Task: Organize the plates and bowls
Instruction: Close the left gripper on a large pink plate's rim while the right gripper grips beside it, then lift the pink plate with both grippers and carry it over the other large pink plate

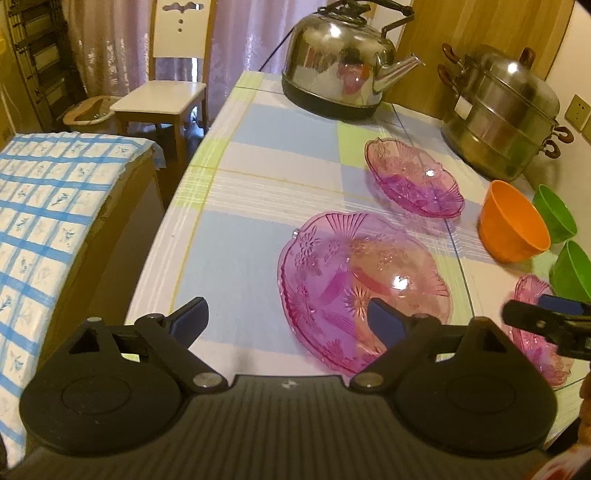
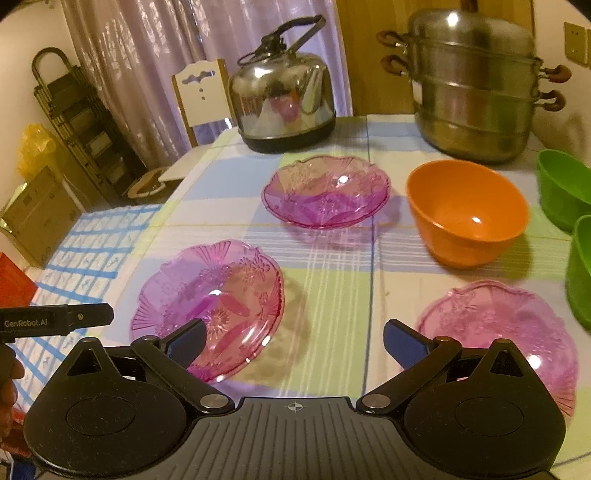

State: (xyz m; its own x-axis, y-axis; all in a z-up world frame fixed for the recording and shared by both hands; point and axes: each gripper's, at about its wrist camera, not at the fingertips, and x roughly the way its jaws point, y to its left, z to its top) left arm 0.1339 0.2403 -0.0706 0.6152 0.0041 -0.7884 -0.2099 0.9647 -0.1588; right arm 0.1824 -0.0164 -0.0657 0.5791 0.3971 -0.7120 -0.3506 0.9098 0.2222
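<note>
Left claw (image 1: 288,325), wide, beside chair (image 1: 162,96)

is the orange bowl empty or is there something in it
Empty. The right wrist view looks down into the orange bowl: its inside is bare apart from a small light glint, and it stands upright on the table.

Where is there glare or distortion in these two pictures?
Left wrist view: fisheye bends the table edge; glare spot on the near pink plate. Right wrist view: bright highlights on the kettle and steamer pot lid; warm, dim light overall.
</note>
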